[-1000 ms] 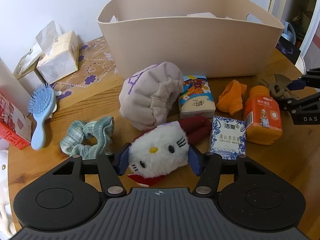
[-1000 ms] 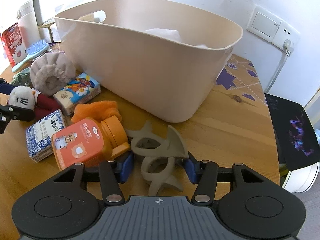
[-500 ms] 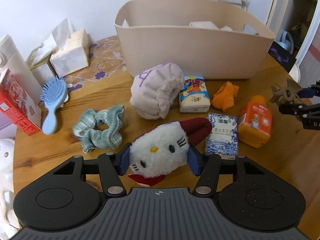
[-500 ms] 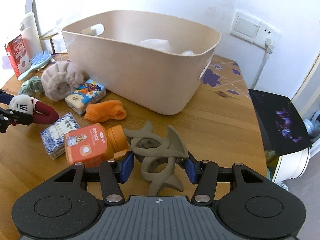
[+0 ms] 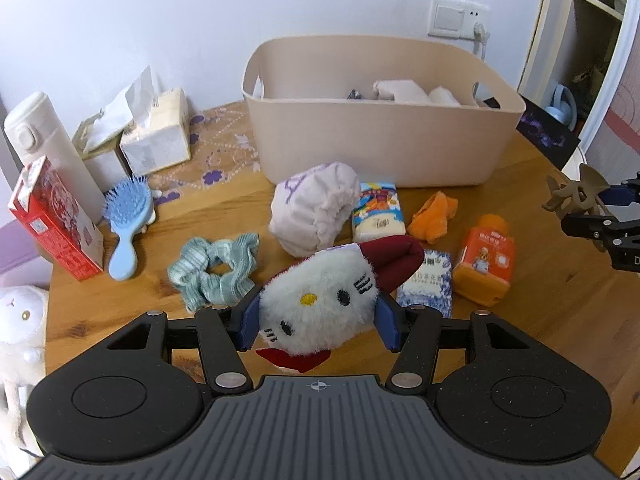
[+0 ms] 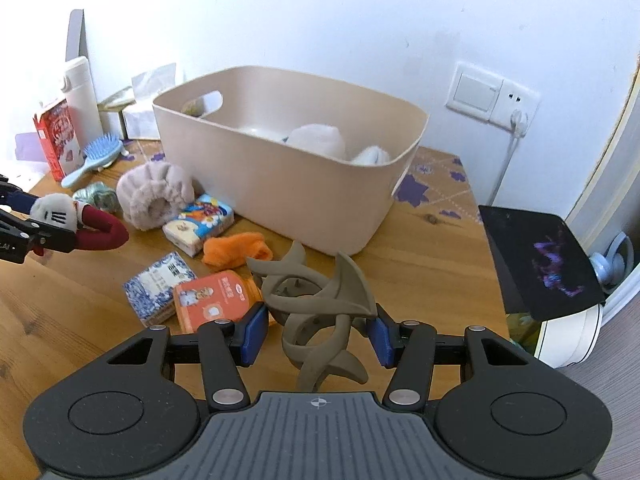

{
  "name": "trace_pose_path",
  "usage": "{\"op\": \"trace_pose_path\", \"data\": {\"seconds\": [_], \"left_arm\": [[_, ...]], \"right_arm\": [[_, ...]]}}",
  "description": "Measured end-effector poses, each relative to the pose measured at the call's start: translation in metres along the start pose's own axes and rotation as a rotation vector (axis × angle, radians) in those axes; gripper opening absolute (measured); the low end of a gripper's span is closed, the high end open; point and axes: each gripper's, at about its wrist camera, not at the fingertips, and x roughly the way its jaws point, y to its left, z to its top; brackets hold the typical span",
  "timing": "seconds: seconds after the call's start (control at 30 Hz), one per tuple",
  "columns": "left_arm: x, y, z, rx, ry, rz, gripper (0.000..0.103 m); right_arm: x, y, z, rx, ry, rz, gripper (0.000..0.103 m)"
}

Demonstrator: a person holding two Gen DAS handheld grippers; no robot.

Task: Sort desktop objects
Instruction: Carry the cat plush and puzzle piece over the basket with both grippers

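My left gripper (image 5: 316, 326) is shut on a white plush cat-face hair clip with a dark red band (image 5: 320, 308) and holds it above the wooden table; it also shows in the right wrist view (image 6: 60, 214). My right gripper (image 6: 316, 334) is shut on a taupe claw hair clip (image 6: 316, 304), lifted off the table; it shows at the right edge of the left wrist view (image 5: 576, 196). A beige bin (image 5: 384, 136) with white cloth items inside stands at the back (image 6: 280, 184).
On the table lie a plush headband (image 5: 316, 208), a green scrunchie (image 5: 214, 268), a tissue pack (image 5: 378, 212), an orange cloth (image 5: 434, 216), an orange bottle (image 5: 486, 262), a blue-white packet (image 5: 428, 284), a blue brush (image 5: 126, 220), a red carton (image 5: 56, 220), a tissue box (image 5: 156, 136) and a white flask (image 5: 48, 148).
Both grippers have risen and pulled back from the table with their clips still held. The bin and table items look smaller and farther.
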Motion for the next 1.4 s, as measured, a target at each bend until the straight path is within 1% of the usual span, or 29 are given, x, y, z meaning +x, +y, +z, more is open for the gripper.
{"op": "trace_pose_path", "data": {"seconds": [0.13, 0.17, 0.37, 0.6, 0.77, 1.07, 1.23, 1.4], "left_arm": [[-0.008, 0.001, 0.013, 0.015, -0.041, -0.007, 0.058], [-0.009, 0.001, 0.017, 0.029, -0.056, -0.020, 0.058], [-0.013, 0.005, 0.048, 0.041, -0.130, -0.037, 0.058], [-0.006, 0.002, 0.088, 0.061, -0.197, -0.054, 0.058], [0.006, -0.003, 0.113, 0.078, -0.229, -0.065, 0.058], [0.041, -0.014, 0.142, 0.075, -0.224, -0.068, 0.058], [0.058, -0.022, 0.152, 0.082, -0.216, -0.087, 0.058], [0.078, -0.030, 0.161, 0.096, -0.188, -0.106, 0.058]], "right_arm": [[-0.011, 0.000, 0.005, -0.001, -0.033, -0.010, 0.051], [-0.013, 0.000, 0.007, 0.000, -0.041, -0.012, 0.051], [-0.019, -0.004, 0.026, -0.010, -0.087, -0.024, 0.051], [-0.012, -0.009, 0.051, -0.042, -0.128, -0.032, 0.051], [0.000, -0.013, 0.071, -0.061, -0.150, -0.040, 0.051], [0.035, -0.019, 0.104, -0.107, -0.161, -0.035, 0.051], [0.056, -0.020, 0.114, -0.133, -0.151, -0.033, 0.051], [0.073, -0.020, 0.118, -0.147, -0.137, -0.025, 0.051]]}}
